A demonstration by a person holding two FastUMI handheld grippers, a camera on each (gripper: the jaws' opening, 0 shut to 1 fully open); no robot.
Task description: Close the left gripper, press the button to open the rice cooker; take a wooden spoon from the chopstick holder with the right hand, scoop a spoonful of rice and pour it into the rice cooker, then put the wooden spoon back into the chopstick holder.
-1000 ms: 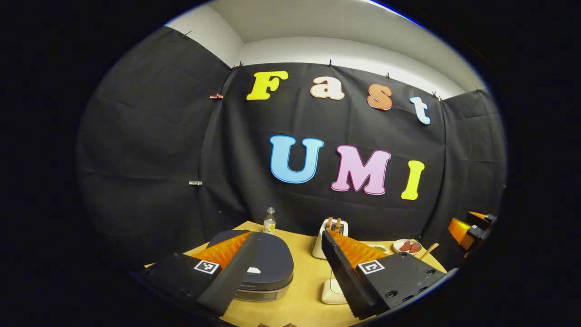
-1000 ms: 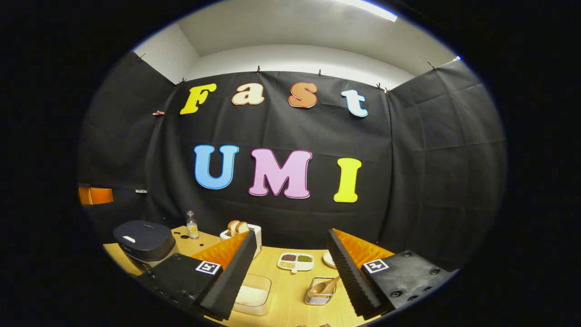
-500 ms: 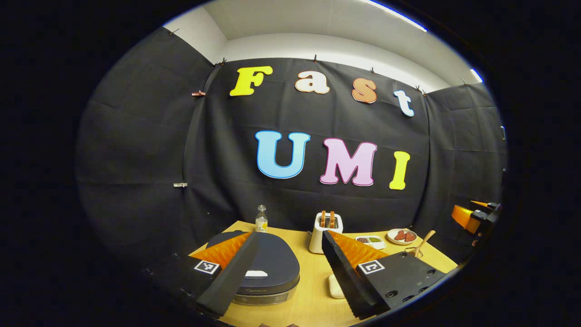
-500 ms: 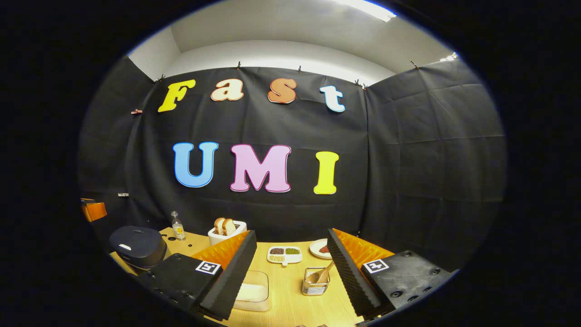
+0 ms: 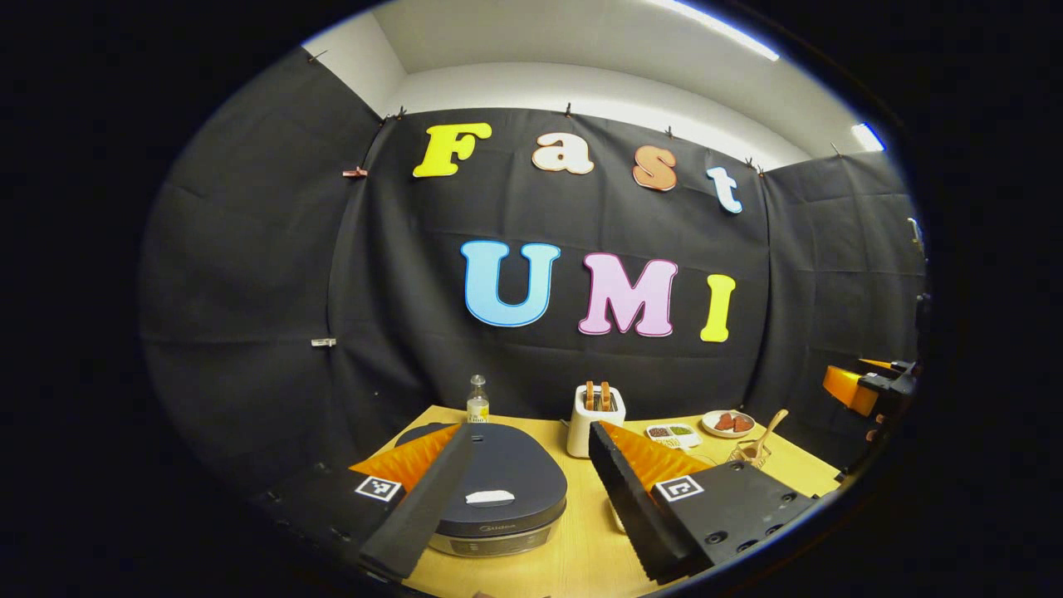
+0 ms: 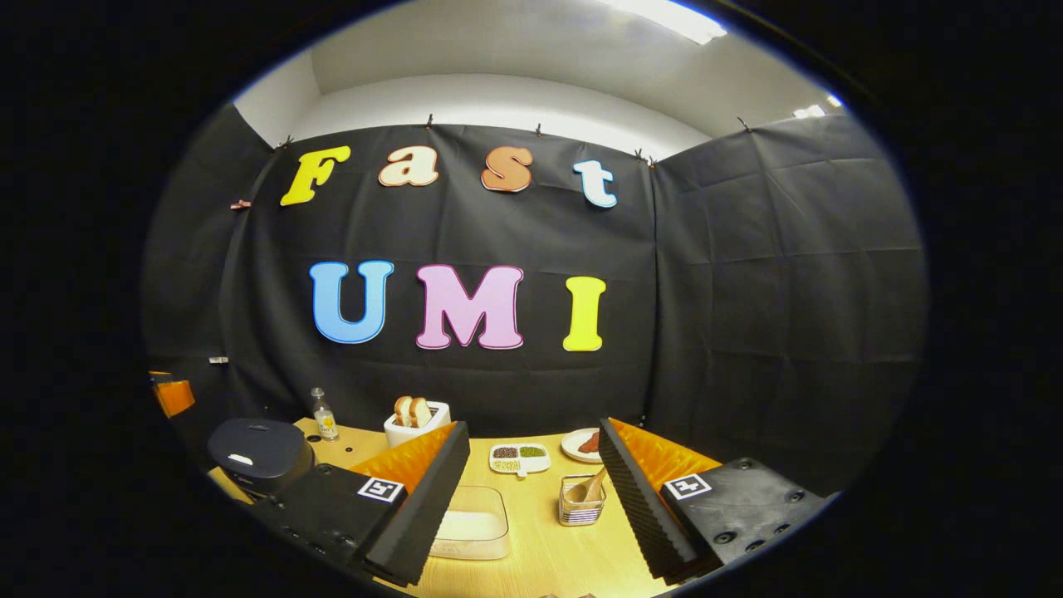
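Note:
The dark rice cooker [image 5: 502,486] sits lid-down on the wooden table, its pale button [image 5: 489,497] facing up between my left gripper's fingers. My left gripper [image 5: 531,440] stands open above and in front of it. In the right gripper view the rice cooker [image 6: 259,450] is at far left. A clear box of rice [image 6: 471,526] lies just ahead of my open right gripper [image 6: 534,438]. A wooden spoon [image 6: 589,486] leans in the wire chopstick holder [image 6: 580,505] to the right of the box. The spoon [image 5: 768,428] also stands at the table's right in the left gripper view.
A white toaster [image 5: 595,409] with bread, a small bottle [image 5: 477,402], a divided dish of beans [image 6: 519,458] and a plate [image 6: 581,445] stand along the back of the table [image 6: 548,556]. The other gripper [image 5: 868,389] shows at the far right edge.
Both grippers have drawn back and lifted, so more of the table shows. The rice cooker now lies fuller between my left fingers; the spoon holder sits nearer my right fingers. Both stay open.

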